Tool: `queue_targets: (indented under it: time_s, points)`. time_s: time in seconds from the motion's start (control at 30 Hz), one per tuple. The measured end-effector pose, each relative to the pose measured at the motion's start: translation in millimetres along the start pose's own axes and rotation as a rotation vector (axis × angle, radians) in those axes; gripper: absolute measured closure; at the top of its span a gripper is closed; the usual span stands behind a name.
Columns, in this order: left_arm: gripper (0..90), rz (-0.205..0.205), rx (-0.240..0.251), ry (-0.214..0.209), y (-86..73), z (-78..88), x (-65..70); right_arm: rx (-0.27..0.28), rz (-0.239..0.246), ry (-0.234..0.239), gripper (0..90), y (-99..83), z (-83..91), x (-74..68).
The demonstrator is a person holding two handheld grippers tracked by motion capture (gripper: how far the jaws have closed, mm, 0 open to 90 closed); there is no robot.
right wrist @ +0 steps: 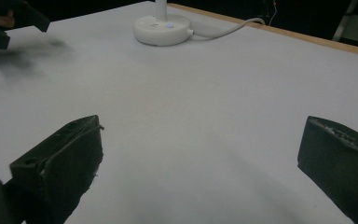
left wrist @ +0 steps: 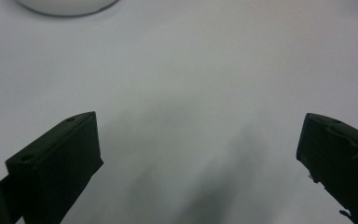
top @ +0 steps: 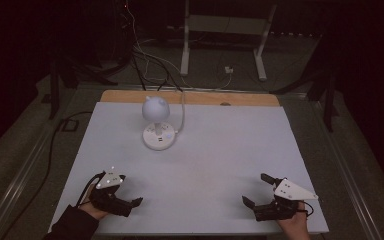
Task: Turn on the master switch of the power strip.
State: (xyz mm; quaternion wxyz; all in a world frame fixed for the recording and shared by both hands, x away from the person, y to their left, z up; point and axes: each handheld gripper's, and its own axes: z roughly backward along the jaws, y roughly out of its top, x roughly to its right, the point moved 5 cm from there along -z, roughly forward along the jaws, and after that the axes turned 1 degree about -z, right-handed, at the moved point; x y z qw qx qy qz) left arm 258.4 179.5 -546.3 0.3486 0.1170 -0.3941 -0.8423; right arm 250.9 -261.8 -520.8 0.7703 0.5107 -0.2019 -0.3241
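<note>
Two grippers low on the table (top: 195, 165), and you're holding both near the front edge. Your left gripper (top: 130, 202) sits at about seven o'clock on the white surface, its grey plate catching the light, your hand (top: 92, 207) wrapped behind it and a dark sleeve (top: 72, 227) coming in at the bottom. Your right gripper (top: 257, 192) is over at five o'clock, well apart from the left one, with your right hand (top: 295, 225) behind it.

Fingers: in the left gripper view the two black fingers (left wrist: 58, 161) stand wide, bare table between them and nothing held. Same story in the right gripper view, fingers (right wrist: 63, 161) spread wide over empty white surface (your left gripper (right wrist: 9, 21) peeks in at the top left corner there).

Up at eleven o'clock, near the far edge, stands a small white lamp (top: 156, 117): round head on a short stem, disc base flat on the table. Its white cord (top: 182, 112) runs from the base toward twelve o'clock and off the back edge. In the right gripper view the base (right wrist: 163, 28) shows a small lit dot on top. Lamp and both grippers are well apart. Beyond the table, dark floor with loose cables (top: 145, 60) and a pale metal frame (top: 225, 30).
</note>
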Motion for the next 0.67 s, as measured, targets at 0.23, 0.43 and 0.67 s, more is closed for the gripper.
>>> queue_targets:
  time_s: [0.23,0.43,0.67]
  points:
    - [0.3,0.01,0.013,0.018,-12.9,3.1,3.3,-0.004,0.004,0.0,0.0,-0.6,0.0,0.0]
    - [0.3,0.03,0.048,0.05,-12.1,3.3,-1.2,-0.009,-0.001,0.003,0.0,-1.4,-1.2,0.1]
    - [0.2,0.009,0.035,0.044,-12.1,-0.8,0.6,-0.012,-0.003,0.003,0.0,-1.6,-1.6,0.2]
